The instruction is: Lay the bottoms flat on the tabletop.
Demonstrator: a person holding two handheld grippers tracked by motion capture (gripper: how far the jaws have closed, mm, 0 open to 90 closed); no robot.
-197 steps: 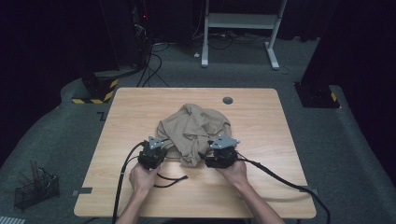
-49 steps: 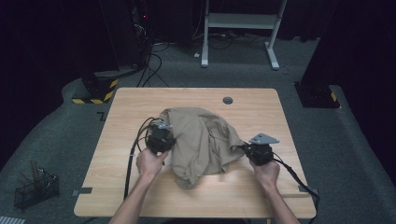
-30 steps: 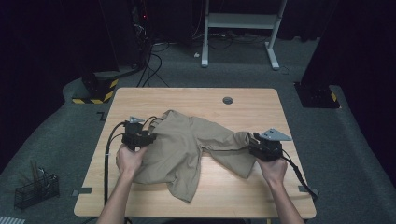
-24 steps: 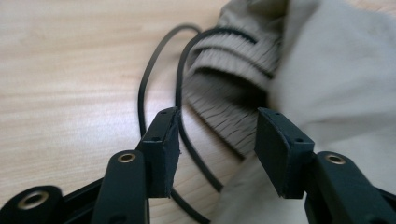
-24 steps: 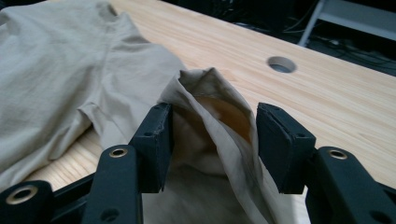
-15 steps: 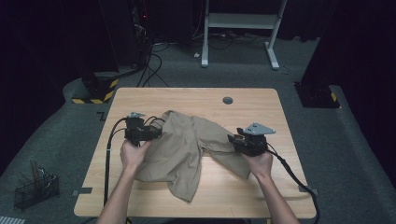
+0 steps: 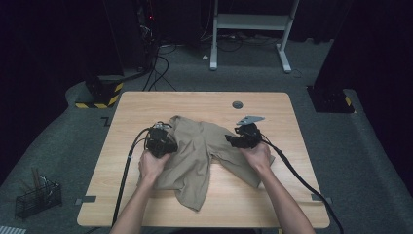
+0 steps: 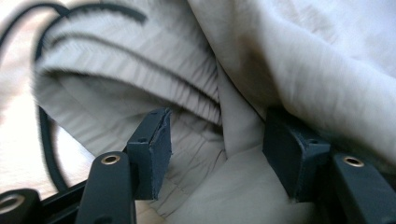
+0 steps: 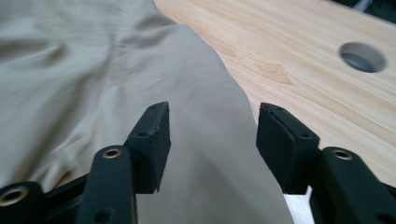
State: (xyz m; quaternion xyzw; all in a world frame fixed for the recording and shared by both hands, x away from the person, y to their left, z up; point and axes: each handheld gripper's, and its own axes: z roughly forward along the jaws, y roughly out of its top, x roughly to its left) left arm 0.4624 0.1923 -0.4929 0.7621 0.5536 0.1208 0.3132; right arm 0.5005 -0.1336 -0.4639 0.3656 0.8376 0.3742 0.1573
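On tabletop (image 7: 146,204), tan shorts (image 7: 195,156) between both grippers' spread jaws; could bunch if dragged before clamping.

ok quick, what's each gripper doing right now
Left gripper: open, jaws apart around a fold of the tan shorts.
Right gripper: open, holding nothing, jaws over the shorts' edge.
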